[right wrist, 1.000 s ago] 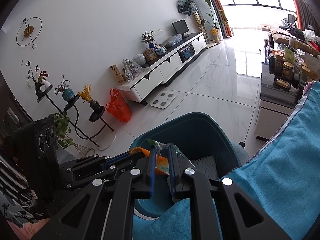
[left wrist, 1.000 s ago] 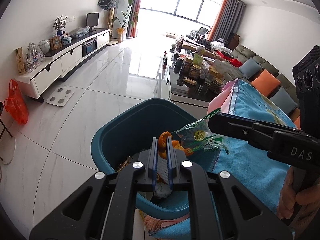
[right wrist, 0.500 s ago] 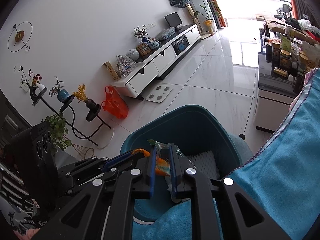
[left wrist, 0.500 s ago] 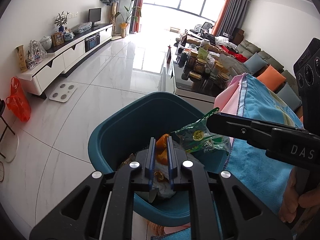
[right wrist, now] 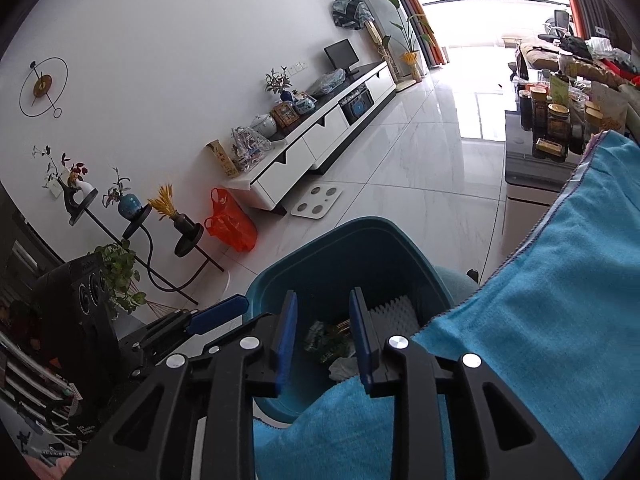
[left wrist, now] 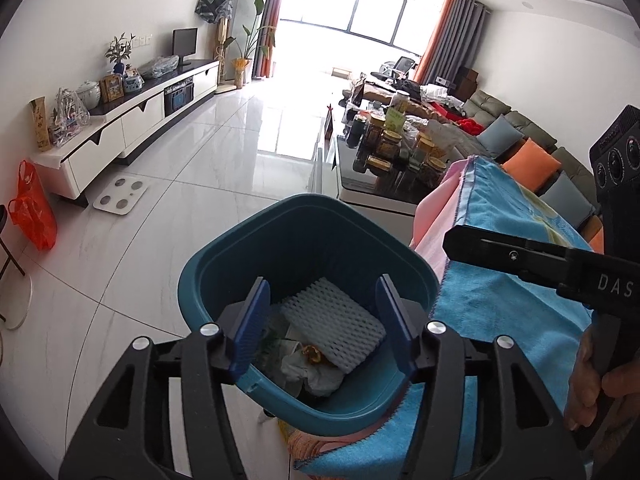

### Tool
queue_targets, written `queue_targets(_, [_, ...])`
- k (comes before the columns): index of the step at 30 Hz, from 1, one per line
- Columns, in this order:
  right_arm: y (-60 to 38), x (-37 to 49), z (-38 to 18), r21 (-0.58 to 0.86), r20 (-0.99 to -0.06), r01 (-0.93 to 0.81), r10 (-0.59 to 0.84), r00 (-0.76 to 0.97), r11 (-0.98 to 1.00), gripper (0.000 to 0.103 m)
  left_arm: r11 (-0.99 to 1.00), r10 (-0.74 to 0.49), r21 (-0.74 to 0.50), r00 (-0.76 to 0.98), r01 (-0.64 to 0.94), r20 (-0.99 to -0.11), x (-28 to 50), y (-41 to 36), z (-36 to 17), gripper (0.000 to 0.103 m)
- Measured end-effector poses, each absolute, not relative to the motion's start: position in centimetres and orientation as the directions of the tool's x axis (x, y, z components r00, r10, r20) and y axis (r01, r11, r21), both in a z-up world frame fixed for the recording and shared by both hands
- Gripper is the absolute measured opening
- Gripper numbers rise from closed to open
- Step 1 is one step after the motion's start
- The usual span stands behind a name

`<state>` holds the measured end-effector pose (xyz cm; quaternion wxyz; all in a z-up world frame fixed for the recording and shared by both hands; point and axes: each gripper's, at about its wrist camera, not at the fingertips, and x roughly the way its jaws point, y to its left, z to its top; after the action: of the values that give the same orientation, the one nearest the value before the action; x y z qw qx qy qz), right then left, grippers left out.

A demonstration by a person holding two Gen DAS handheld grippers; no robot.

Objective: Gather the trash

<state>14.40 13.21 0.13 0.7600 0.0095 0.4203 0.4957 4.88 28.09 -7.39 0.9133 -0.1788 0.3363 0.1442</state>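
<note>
A teal trash bin (left wrist: 308, 216) stands on the floor beside a table under a blue towel (left wrist: 516, 312). Inside lie a white foam net (left wrist: 336, 324), crumpled white paper (left wrist: 308, 368), an orange peel (left wrist: 312, 354) and a green wrapper (right wrist: 326, 338). My left gripper (left wrist: 320, 320) is open and empty right above the bin's mouth. My right gripper (right wrist: 322, 336) is open and empty over the bin's (right wrist: 340, 240) near rim; its arm also shows at the right of the left wrist view (left wrist: 520, 256).
A white TV cabinet (left wrist: 132, 124) runs along the left wall, with an orange plastic bag (left wrist: 32, 208) and a white scale (left wrist: 120, 196) on the tiled floor. A coffee table with several jars (left wrist: 392, 148) stands beyond the bin. Plant stands (right wrist: 132, 220) are at left.
Both grippers have opened. The orange peel and the green wrapper they held have dropped into the bin.
</note>
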Motion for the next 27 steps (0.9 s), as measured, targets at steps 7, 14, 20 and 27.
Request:
queue_targets(7, [6.7, 11.6, 2.7, 0.338, -0.562, -0.758, 0.765, 0.314, 0.558, 0.063, 0.935, 0.131, -0.208, 0.823, -0.288, -0.552, 1.1, 24.5, -3.9, 0.094])
queue_targets(14, [-1.1, 8.1, 3.1, 0.232, -0.497, -0.702, 0.702, 0.510, 0.674, 0.090, 0.961, 0.074, -0.209, 0.896, -0.181, -0.438, -1.6, 18.6, -1.5, 0.098])
queue_targets(20, [-8.7, 5.9, 2.8, 0.196, -0.430, -0.562, 0.585, 0.687, 0.804, 0.096, 0.978, 0.092, -0.141, 0.924, -0.154, -0.372, -1.4, 12.4, -0.8, 0.098])
queue_targets(27, [-15.7, 3.0, 2.7, 0.135, -0.350, -0.361, 0.385, 0.854, 0.923, 0.096, 0.993, 0.047, -0.086, 0.949, -0.078, -0.311, -0.3, 6.2, 0.3, 0.098])
